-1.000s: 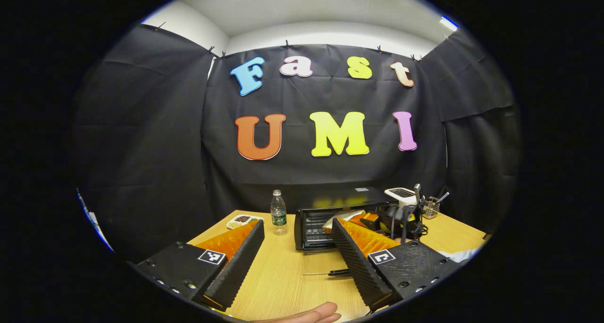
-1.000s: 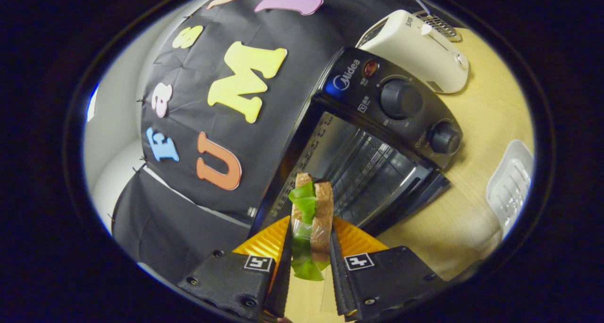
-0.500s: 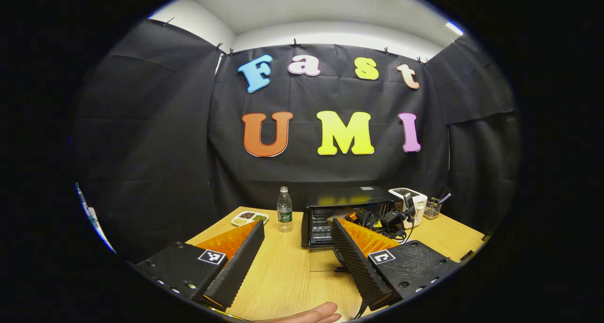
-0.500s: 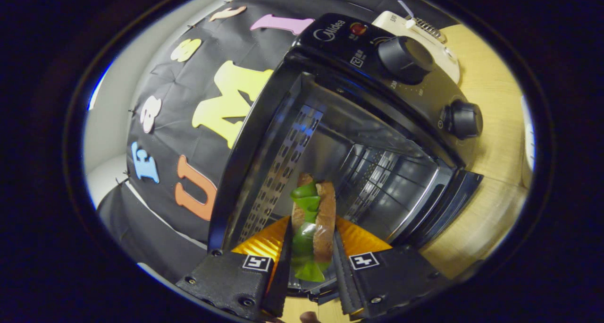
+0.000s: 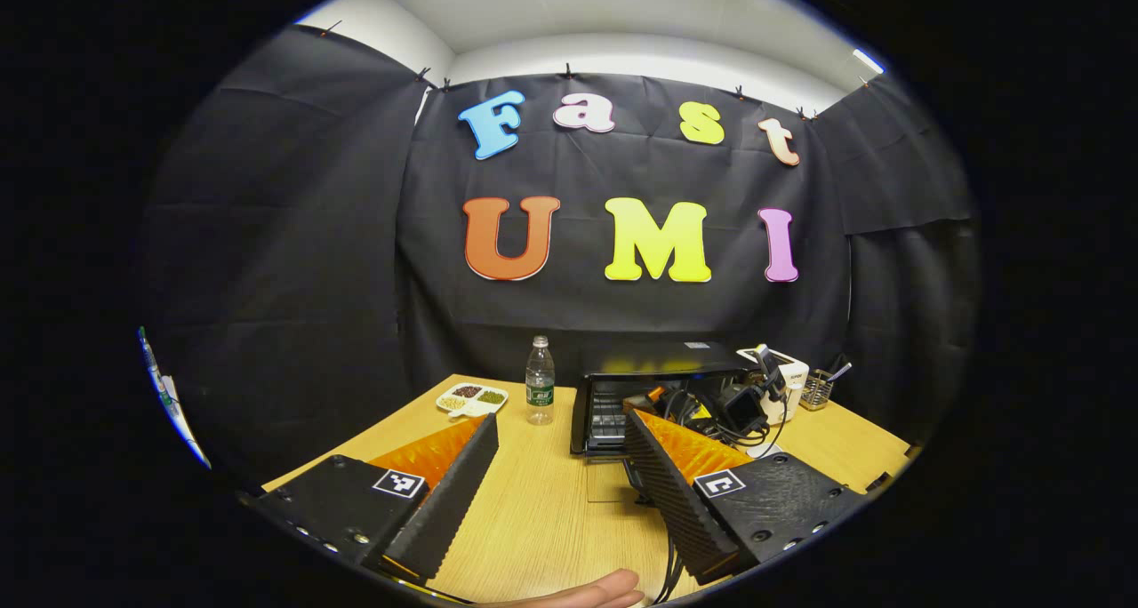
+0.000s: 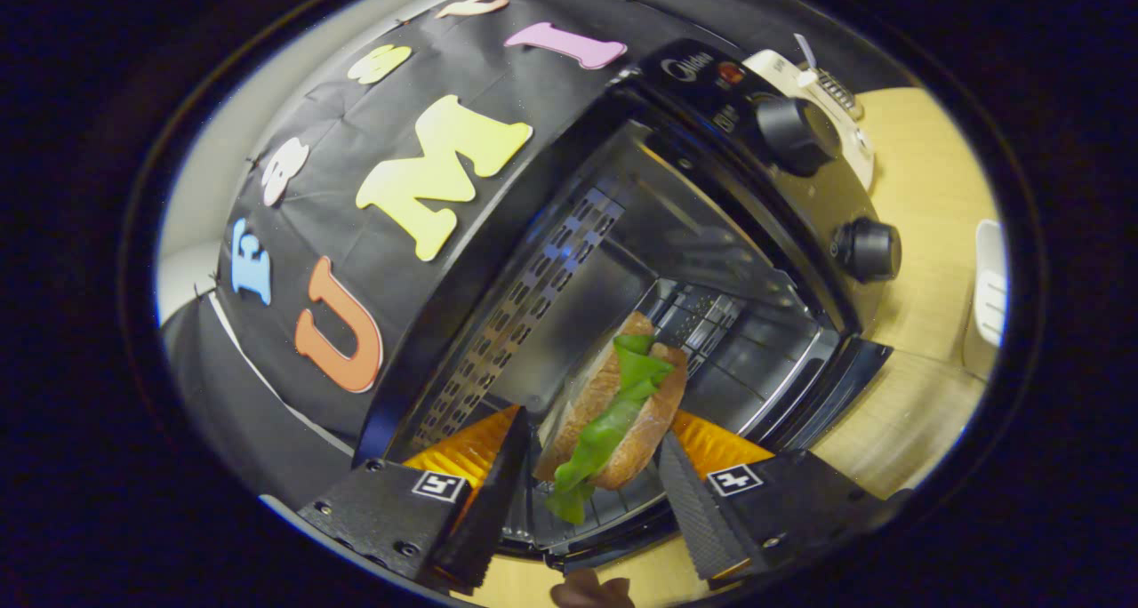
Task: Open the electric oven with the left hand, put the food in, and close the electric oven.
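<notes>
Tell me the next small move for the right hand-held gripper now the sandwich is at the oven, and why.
Probably draw the right hand-held gripper straight back out of the oven. Its fingers stand apart with gaps on both sides of the sandwich, which lies inside the open cavity, so the food looks released. Backing out would clear the doorway for the left hand-held gripper, open over the table, to close the door.

A wooden table stretches ahead of the left gripper. Straight ahead of its fingers stands the electric oven, door down. Ahead and slightly left stand a clear bottle and, farther left, a small divided dish. To the oven's right sit a white toaster and a wire holder.
</notes>
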{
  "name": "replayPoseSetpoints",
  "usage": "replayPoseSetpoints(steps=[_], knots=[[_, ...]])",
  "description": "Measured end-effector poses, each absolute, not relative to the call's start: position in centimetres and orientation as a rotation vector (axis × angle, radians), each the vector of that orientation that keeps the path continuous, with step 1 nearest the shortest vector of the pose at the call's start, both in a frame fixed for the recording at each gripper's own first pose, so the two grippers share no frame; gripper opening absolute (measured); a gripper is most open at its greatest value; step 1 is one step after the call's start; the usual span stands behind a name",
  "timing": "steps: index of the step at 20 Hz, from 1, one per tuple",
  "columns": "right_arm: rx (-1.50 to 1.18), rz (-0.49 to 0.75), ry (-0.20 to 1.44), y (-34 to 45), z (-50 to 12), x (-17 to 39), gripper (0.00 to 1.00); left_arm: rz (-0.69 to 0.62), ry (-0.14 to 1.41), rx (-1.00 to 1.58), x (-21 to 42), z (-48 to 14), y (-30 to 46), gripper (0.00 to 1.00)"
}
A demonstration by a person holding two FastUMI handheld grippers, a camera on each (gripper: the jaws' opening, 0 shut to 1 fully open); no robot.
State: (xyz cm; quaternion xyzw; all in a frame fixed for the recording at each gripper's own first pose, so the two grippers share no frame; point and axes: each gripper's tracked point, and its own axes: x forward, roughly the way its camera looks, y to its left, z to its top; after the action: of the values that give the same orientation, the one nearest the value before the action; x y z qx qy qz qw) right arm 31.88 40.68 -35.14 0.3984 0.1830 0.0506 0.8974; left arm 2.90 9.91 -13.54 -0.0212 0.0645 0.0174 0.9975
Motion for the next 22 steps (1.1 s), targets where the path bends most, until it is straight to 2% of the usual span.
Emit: replayPoseSetpoints(steps=[1,5,11,21,22], knots=[[0.772,0.108,0.387,40.9,-35.2,31.7,0.93,0.041,0.131,-0.041,2.8,-13.6,10.1,0.94],[0.631,0.203,0.457,43.1,-36.0,31.2,0.98,0.058,0.14,-0.041,2.6,-14.0,10.7,0.94],[0.294,0.247,0.544,43.2,-37.3,30.6,1.0,0.073,0.163,-0.036,2.4,-14.7,11.1,0.94],[-0.023,0.359,0.779,42.5,-38.2,26.9,1.0,0.055,0.182,-0.045,2.7,-15.5,10.7,0.94],[-0.044,0.387,0.795,42.3,-37.9,26.5,0.89,0.058,0.179,-0.042,2.7,-15.5,10.7,0.94]])
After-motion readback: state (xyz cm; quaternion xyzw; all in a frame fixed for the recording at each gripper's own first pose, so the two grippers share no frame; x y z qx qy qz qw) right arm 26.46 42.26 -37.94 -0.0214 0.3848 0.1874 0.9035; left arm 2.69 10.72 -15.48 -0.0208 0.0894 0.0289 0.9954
